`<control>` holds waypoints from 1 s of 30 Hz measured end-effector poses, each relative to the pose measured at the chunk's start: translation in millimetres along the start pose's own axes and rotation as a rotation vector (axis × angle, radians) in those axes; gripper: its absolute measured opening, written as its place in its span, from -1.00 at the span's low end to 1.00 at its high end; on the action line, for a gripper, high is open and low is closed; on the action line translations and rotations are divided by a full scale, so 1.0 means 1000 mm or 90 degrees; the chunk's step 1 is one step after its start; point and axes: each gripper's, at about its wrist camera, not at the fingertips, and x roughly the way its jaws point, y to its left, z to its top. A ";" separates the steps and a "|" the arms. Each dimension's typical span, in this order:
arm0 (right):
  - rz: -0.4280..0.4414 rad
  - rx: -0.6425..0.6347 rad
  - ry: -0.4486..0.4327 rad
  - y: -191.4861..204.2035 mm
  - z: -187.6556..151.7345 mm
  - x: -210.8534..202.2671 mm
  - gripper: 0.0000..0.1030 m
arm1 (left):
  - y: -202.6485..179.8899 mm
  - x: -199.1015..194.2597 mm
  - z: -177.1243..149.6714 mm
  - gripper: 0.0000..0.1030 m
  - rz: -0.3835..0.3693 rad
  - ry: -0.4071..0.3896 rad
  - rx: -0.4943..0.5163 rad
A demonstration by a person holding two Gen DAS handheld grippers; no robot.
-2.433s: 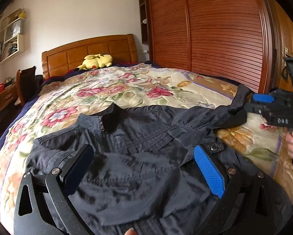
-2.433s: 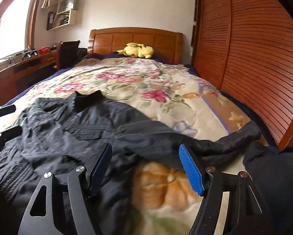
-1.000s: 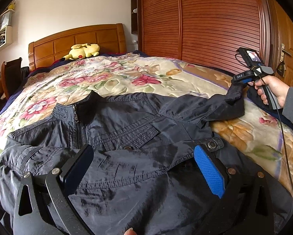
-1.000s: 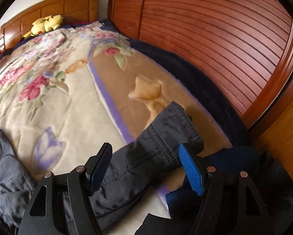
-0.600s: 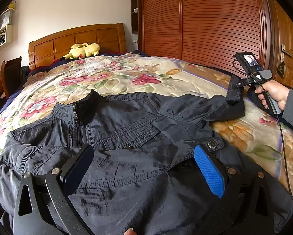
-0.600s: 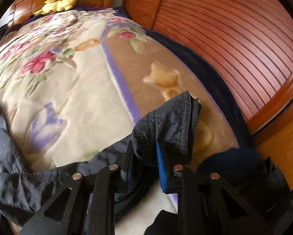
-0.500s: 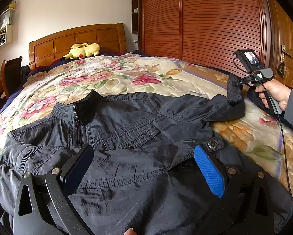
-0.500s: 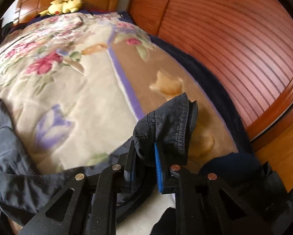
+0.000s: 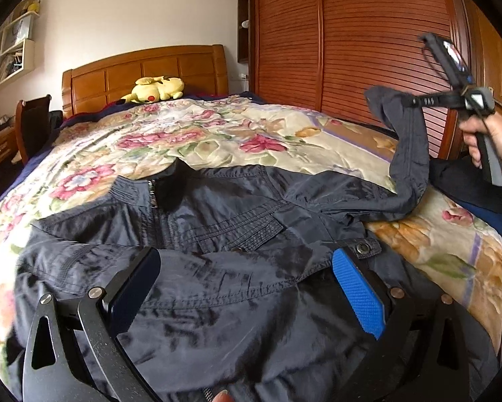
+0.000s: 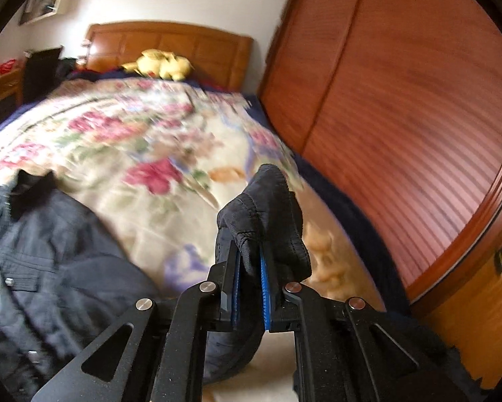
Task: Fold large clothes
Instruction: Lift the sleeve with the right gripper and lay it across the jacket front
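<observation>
A dark grey zip jacket [image 9: 244,221] lies front up on the floral bedspread [image 9: 184,140], collar toward the headboard. My left gripper [image 9: 247,284] hovers open over its lower front, the cloth beneath its fingers and not pinched. My right gripper [image 10: 249,258] has the sleeve cuff [image 10: 267,207] between its blue pads, and its jaws are still closing on it. In the left wrist view the right gripper [image 9: 415,101], held by a hand, lifts that sleeve [image 9: 408,154] well above the bed at the right. The jacket's body [image 10: 50,251] stays flat.
A yellow plush toy [image 9: 157,88] rests by the wooden headboard [image 9: 143,67]. Slatted wardrobe doors [image 9: 351,33] run close along the bed's right side. A dark chair [image 9: 33,124] stands at the left. Dark blue cloth [image 9: 479,197] lies at the bed's right edge.
My right gripper went from open around the cuff to clamped on it, then raised the sleeve off the bed and swung toward the jacket. The left gripper stayed open and shifted slightly.
</observation>
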 end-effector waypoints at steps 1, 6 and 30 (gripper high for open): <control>0.005 -0.005 -0.012 0.005 0.001 -0.010 -0.81 | 0.002 -0.009 -0.001 1.00 0.003 -0.004 -0.003; 0.035 -0.028 -0.066 0.032 0.002 -0.063 -0.81 | 0.012 -0.042 -0.005 1.00 0.018 -0.005 -0.005; 0.174 -0.151 -0.141 0.145 0.015 -0.144 -0.81 | 0.092 -0.118 -0.049 1.00 0.066 -0.018 -0.042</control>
